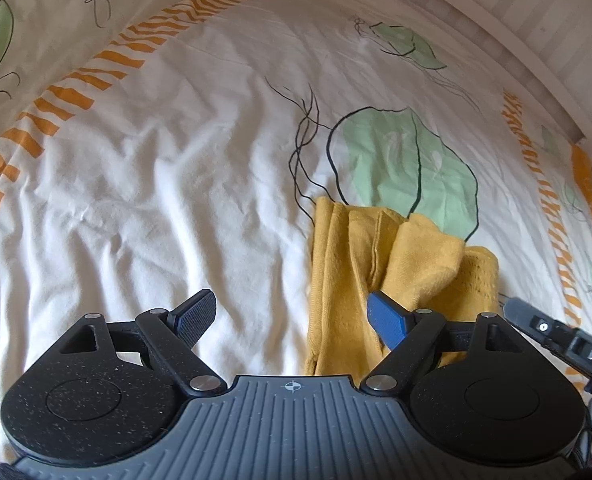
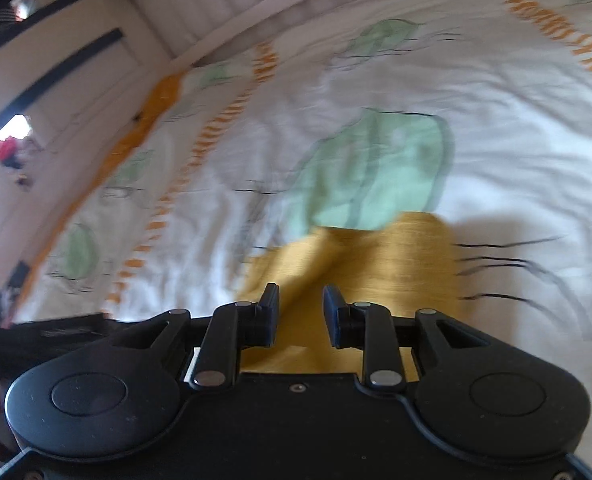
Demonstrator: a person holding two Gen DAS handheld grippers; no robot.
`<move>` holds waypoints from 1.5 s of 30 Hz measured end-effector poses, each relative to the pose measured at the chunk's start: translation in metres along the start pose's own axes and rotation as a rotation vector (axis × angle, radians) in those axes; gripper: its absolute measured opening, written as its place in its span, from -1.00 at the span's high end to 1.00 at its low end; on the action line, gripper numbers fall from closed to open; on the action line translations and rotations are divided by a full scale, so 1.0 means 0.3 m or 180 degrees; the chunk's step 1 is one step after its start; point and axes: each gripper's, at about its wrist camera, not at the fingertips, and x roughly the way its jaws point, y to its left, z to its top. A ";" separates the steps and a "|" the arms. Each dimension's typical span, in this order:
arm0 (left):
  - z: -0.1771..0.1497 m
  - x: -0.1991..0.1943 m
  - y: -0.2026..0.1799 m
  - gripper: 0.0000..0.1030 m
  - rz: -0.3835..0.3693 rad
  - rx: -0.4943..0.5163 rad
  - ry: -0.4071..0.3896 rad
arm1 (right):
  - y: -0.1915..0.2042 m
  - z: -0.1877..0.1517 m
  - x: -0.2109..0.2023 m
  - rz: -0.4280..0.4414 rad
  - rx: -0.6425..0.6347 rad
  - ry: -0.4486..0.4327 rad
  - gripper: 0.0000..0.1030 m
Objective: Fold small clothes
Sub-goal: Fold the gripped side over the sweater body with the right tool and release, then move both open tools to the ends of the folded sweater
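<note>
Two grippers are in your hands: your left gripper [image 1: 291, 320] has its jaws spread wide over the white leaf-print bedsheet [image 1: 155, 200]. The bunched mustard-yellow garment [image 1: 380, 260] lies just right of it, touching its right finger. Your right gripper [image 2: 300, 314] hovers over that cloth with jaws apart, gripping nothing.

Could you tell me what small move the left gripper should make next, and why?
Probably shift right and close on the near edge of the yellow garment: the left gripper is wide open, with one finger over the bunched cloth and the other over bare sheet.

Yellow garment [image 1: 380, 264] – matt knit cloth; bedsheet [image 1: 175, 184] – creased printed cotton, matt.
</note>
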 end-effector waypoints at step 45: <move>-0.123 0.181 -0.194 -0.48 0.0421 0.0972 -0.0091 | -0.078 -0.208 0.006 0.0019 -0.0481 -0.0041 0.16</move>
